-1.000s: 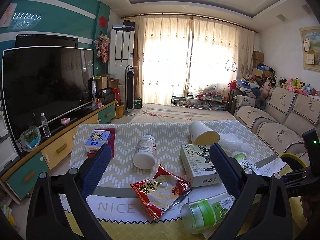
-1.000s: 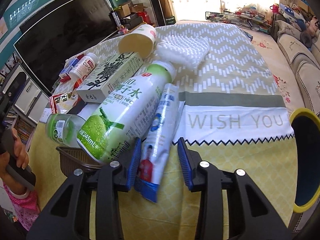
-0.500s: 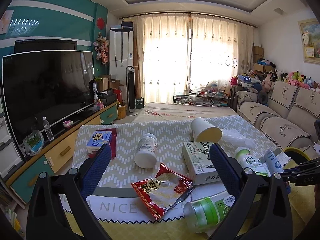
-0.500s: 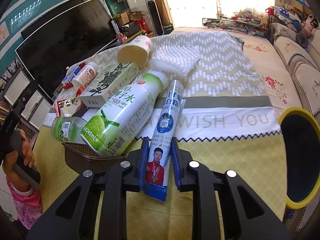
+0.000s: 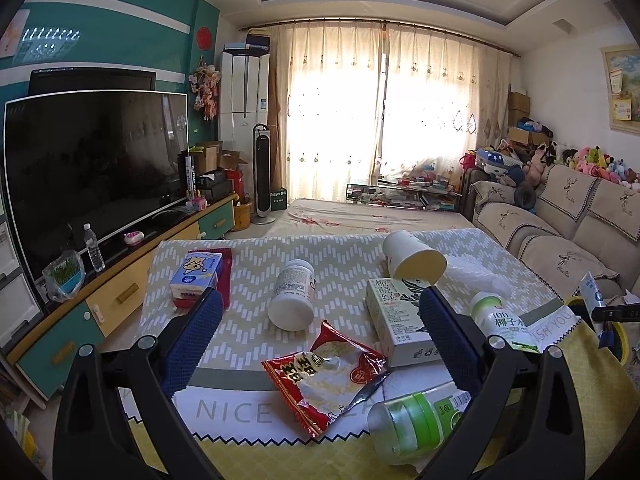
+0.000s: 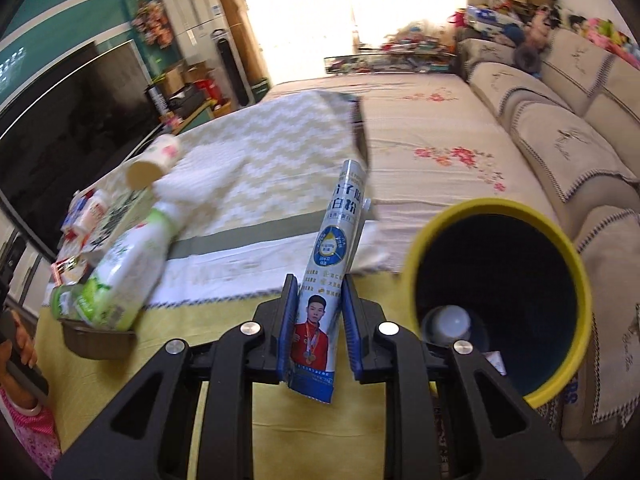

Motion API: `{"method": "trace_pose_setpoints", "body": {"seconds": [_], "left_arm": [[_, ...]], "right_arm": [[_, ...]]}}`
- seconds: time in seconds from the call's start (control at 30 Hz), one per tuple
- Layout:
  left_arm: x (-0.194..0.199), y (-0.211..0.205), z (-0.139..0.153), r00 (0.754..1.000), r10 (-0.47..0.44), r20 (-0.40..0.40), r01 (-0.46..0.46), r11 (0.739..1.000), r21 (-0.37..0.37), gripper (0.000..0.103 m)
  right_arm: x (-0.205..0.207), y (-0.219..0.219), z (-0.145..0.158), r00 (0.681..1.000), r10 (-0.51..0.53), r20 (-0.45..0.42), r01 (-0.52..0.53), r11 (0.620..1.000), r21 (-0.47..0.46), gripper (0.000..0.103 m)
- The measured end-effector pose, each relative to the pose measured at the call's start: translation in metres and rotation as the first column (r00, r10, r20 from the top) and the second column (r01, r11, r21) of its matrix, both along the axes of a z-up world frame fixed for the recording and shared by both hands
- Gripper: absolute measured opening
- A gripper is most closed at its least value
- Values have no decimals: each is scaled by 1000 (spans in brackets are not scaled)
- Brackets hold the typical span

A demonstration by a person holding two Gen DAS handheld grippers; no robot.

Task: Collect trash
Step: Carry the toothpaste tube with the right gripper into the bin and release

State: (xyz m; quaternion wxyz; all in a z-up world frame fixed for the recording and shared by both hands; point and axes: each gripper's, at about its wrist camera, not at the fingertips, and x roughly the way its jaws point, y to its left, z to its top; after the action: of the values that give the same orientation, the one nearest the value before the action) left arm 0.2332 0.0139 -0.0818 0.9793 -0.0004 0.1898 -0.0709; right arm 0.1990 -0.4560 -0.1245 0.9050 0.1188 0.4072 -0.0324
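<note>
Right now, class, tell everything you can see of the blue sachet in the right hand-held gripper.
The sachet is a long, slim stick pack of glossy blue-and-white film, printed with Chinese text, a round badge and a person in a red jacket. It stands nearly upright, leaning slightly right, clear of the table. The right hand-held gripper clamps its lower part between blue pads; the bottom seal hangs below them. The yellow-rimmed bin stands just to its right.
</note>
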Motion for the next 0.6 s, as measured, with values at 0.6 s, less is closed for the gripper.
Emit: {"method": "trace_pose_setpoints", "body": {"seconds": [0.6], "left_arm": [[8,-2,-7,1000,11,-28,-10,1000,13,97]], "right_arm": [[-3,-93,-51,962,-250,-107,247,968,-49,26]]}}
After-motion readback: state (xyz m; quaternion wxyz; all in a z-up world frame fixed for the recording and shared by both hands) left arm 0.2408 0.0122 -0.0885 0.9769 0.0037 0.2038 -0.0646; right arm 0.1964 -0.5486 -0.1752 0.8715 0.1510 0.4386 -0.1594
